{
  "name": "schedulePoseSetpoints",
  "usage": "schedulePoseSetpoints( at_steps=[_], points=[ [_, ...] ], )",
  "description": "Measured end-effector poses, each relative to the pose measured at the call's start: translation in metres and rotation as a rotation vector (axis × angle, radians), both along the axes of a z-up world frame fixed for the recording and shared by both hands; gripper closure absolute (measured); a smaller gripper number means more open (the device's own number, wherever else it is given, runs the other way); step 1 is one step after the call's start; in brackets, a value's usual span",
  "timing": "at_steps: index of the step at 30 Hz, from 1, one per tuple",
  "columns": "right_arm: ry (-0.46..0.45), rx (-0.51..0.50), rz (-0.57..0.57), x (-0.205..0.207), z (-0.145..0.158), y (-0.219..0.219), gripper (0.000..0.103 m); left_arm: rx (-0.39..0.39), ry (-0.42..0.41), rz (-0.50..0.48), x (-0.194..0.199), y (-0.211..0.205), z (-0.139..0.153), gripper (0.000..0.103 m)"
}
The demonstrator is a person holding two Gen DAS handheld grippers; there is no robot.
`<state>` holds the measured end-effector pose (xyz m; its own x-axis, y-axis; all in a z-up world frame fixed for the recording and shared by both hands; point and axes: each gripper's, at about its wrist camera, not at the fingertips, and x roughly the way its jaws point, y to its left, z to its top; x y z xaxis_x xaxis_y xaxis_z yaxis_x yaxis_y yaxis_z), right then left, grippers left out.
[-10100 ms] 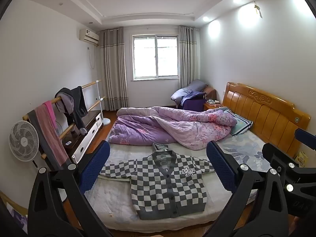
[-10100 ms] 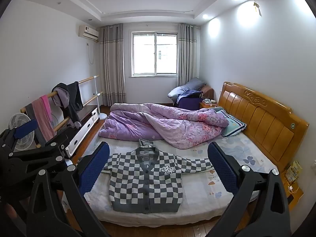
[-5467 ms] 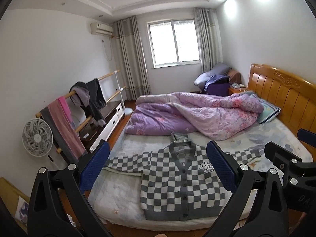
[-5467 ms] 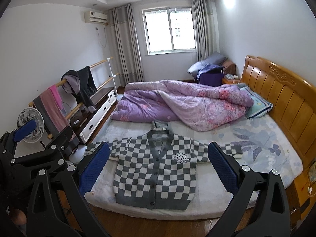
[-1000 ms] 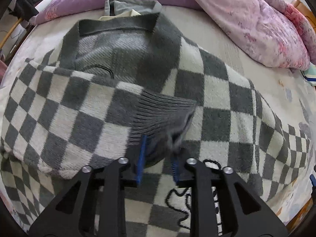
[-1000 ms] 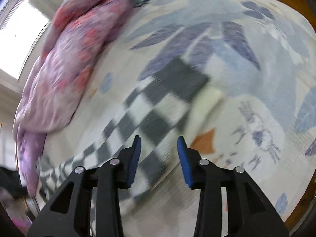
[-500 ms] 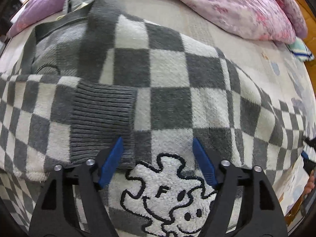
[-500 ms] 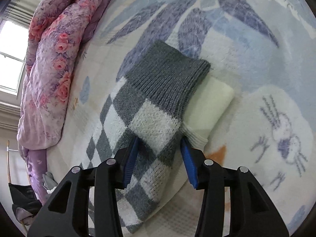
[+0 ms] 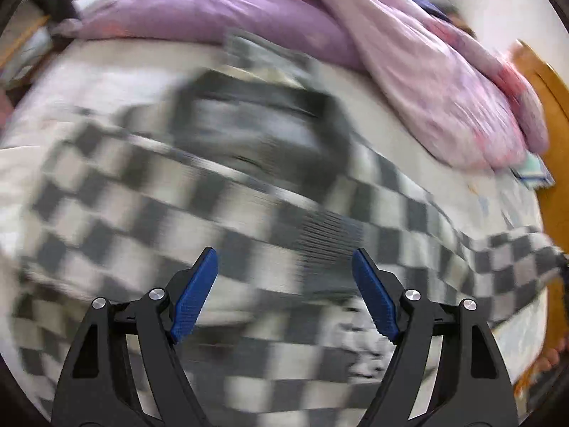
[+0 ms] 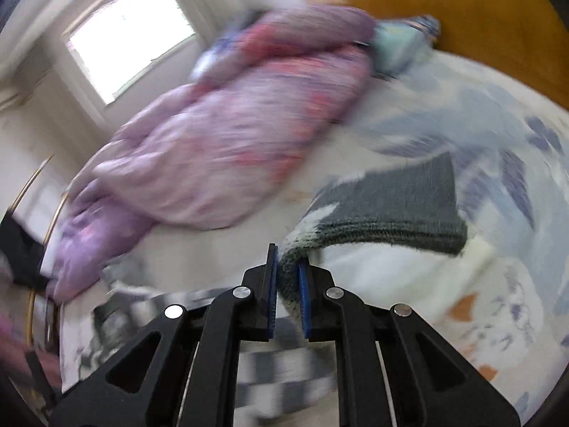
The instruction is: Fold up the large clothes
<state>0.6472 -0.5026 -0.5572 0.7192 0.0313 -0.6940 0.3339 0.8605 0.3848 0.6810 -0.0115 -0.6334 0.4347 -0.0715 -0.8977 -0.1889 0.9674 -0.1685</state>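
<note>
A grey-and-white checked cardigan (image 9: 249, 213) lies spread on the bed, blurred by motion in the left wrist view. One sleeve, with a grey ribbed cuff (image 9: 327, 235), lies folded across its chest. My left gripper (image 9: 284, 291) hangs open above the cardigan, nothing between its blue pads. In the right wrist view the other sleeve (image 10: 387, 210) is lifted off the sheet. My right gripper (image 10: 287, 284) is closing, and its pads pinch the sleeve's edge near the grey cuff.
A bunched purple floral duvet (image 9: 409, 71) lies along the far side of the bed, against a pillow (image 10: 402, 46) and the wooden headboard (image 10: 480, 25). The blue-patterned bedsheet (image 10: 515, 163) is bare to the right. A clothes rail (image 10: 39, 192) stands at the left.
The left gripper let go of the folded sleeve, opened wide and pulled up and back. The right gripper closed on the other sleeve near its cuff and lifted it off the sheet.
</note>
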Motion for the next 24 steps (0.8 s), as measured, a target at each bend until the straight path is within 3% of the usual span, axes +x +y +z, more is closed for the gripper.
schedulePoseSetpoints(
  at_steps=[5,11,16,19,22,24],
  points=[
    [-0.063,-0.022,0.164,0.006,0.03,0.129,0.093,0.061,-0.027,0.111,-0.02,0.095,0.024,0.025],
    [-0.047,0.031,0.317,0.002,0.016,0.296,0.093,0.07,-0.024,0.187,-0.046,0.189,0.036,0.025],
    [0.026,-0.009,0.492,-0.008,-0.027,0.429,0.093,0.083,-0.009,0.203,-0.07,0.241,0.032,0.025],
    [0.081,-0.052,0.551,-0.01,-0.061,0.47,0.089,0.08,0.003,0.226,-0.085,0.267,0.024,0.025],
    [0.215,-0.102,0.62,-0.007,-0.105,0.503,0.075,0.058,0.028,0.246,-0.092,0.279,0.013,0.025],
    [0.291,-0.095,0.677,-0.01,-0.124,0.511,0.073,0.042,0.04,0.252,-0.096,0.283,0.008,0.025]
  ],
)
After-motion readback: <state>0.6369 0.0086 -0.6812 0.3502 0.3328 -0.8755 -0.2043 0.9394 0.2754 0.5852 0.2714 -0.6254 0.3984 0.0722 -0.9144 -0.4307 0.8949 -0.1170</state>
